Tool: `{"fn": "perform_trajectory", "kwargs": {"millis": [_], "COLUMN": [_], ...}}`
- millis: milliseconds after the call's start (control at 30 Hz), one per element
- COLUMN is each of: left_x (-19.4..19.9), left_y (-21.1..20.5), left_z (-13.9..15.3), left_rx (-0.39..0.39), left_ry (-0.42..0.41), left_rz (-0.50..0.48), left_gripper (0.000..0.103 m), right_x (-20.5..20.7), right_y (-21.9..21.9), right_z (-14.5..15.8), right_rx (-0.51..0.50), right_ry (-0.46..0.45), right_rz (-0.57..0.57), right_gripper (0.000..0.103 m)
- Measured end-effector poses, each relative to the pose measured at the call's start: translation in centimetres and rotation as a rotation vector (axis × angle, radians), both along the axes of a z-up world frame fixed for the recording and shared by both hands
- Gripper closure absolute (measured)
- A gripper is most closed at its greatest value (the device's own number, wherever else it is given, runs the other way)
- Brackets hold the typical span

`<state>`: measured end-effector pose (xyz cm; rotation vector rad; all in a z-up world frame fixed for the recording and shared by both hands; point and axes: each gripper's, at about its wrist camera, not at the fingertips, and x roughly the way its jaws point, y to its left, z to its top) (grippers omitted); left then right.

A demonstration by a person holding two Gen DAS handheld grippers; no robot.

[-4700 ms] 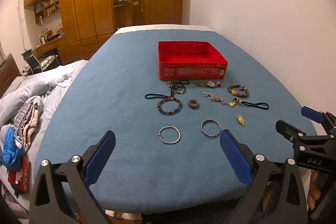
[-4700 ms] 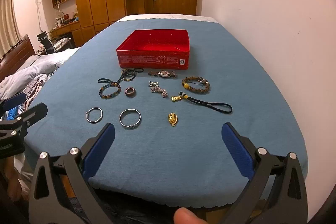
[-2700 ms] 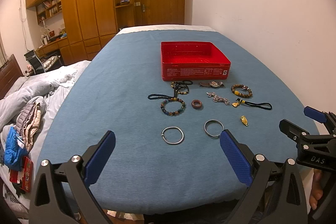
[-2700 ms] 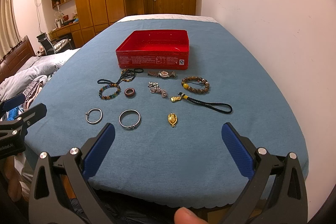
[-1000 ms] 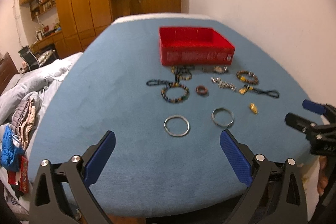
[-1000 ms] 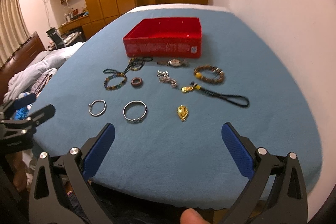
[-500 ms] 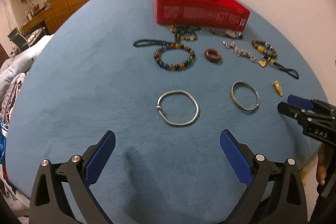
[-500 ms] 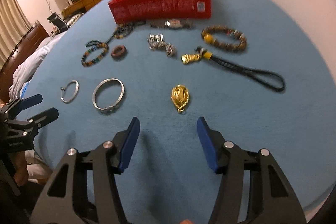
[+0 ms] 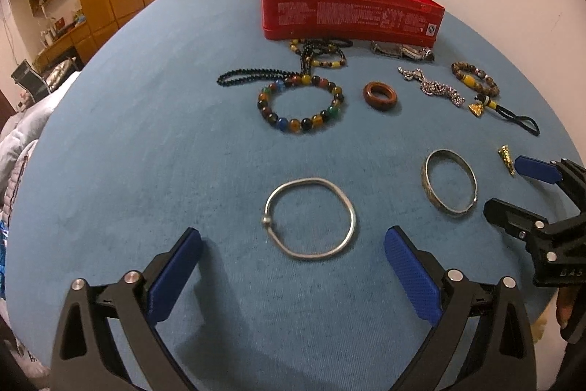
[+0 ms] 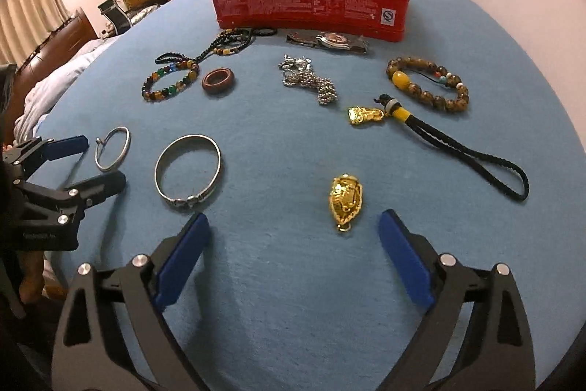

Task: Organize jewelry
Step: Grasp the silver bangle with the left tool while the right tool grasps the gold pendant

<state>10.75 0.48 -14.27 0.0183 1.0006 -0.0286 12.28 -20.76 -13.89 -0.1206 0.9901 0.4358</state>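
Observation:
Jewelry lies on a blue cloth before a red tin box (image 9: pixel 348 10) (image 10: pixel 311 0). My left gripper (image 9: pixel 293 266) is open and low over the cloth, just short of a thin silver bangle (image 9: pixel 310 218). My right gripper (image 10: pixel 293 251) is open, just short of a gold pendant (image 10: pixel 345 200). A wider silver bangle (image 9: pixel 450 186) (image 10: pixel 188 166) lies between the two grippers. Further back lie a colourful bead bracelet (image 9: pixel 301 105), a brown ring (image 9: pixel 380 95), a silver chain (image 10: pixel 310 82), a brown bead bracelet (image 10: pixel 426 84), a gold charm on a black cord (image 10: pixel 450 140) and a watch (image 10: pixel 329 41).
A black bead necklace (image 9: pixel 256 76) lies by the box's left corner. The table's front edge is close under both grippers. A white wall stands on the right; a bed and wooden wardrobes on the left and behind.
Both grippers have dropped down and moved forward over the cloth, so the jewelry looms larger. The right jaws narrowed half a second ago and are wider again now.

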Motion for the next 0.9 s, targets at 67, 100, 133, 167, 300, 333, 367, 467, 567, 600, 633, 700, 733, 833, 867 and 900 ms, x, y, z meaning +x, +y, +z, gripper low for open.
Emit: {"fn": "perform_trajectory", "kwargs": {"millis": [67, 100, 133, 167, 300, 333, 367, 467, 567, 600, 633, 700, 733, 833, 867, 900], "left_x": [0.3, 0.3, 0.4, 0.4, 0.5, 0.5, 0.5, 0.4, 0.3, 0.3, 0.2, 0.1, 0.0, 0.0, 0.0, -0.1], "left_y": [-0.1, -0.1, -0.2, -0.2, -0.3, -0.3, -0.4, -0.4, -0.4, -0.5, -0.6, -0.9, -1.0, -1.2, -1.3, -1.3], "left_z": [-0.1, -0.1, -0.2, -0.2, -0.3, -0.3, -0.3, -0.3, -0.3, -0.3, -0.2, -0.1, 0.0, 0.3, 0.4, 0.5], "left_rx": [0.006, 0.011, 0.015, 0.016, 0.019, 0.021, 0.022, 0.022, 0.023, 0.023, 0.024, 0.027, 0.028, 0.027, 0.024, 0.023], "left_ry": [-0.007, -0.011, -0.014, -0.016, -0.024, -0.025, -0.026, -0.030, -0.036, -0.038, -0.040, -0.048, -0.052, -0.055, -0.056, -0.058], "left_rz": [-0.002, -0.004, -0.005, -0.005, 0.000, 0.000, 0.001, 0.002, 0.001, -0.002, -0.006, -0.018, -0.025, -0.036, -0.039, -0.040], "left_gripper": [0.003, 0.003, 0.003, 0.003, 0.003, 0.003, 0.003, 0.003, 0.004, 0.005, 0.008, 0.014, 0.021, 0.037, 0.047, 0.053], "right_x": [0.1, 0.1, 0.2, 0.2, 0.7, 0.8, 0.8, 0.9, 1.2, 1.2, 1.2, 1.1, 1.0, 1.0, 1.0, 1.0], "right_y": [-0.4, -0.7, -0.8, -1.2, -1.6, -1.5, -1.4, -1.6, -1.8, -1.8, -1.8, -1.6, -1.6, -1.7, -1.7, -1.7], "right_z": [0.1, 0.2, 0.2, 0.3, 0.4, 0.4, 0.4, 0.5, 0.5, 0.5, 0.5, 0.6, 0.6, 0.7, 0.8, 0.8], "right_rx": [0.022, 0.023, 0.012, 0.016, 0.018, 0.011, 0.005, 0.002, 0.006, 0.005, 0.001, -0.009, -0.010, -0.004, -0.003, -0.003], "right_ry": [0.001, -0.005, -0.015, -0.016, -0.030, -0.036, -0.041, -0.050, -0.049, -0.049, -0.052, -0.058, -0.060, -0.059, -0.059, -0.060], "right_rz": [0.003, -0.001, -0.007, -0.011, -0.026, -0.029, -0.030, -0.037, -0.040, -0.037, -0.035, -0.035, -0.036, -0.036, -0.036, -0.037], "right_gripper": [0.012, 0.020, 0.026, 0.028, 0.045, 0.048, 0.049, 0.062, 0.086, 0.086, 0.086, 0.086, 0.086, 0.086, 0.086, 0.086]}}
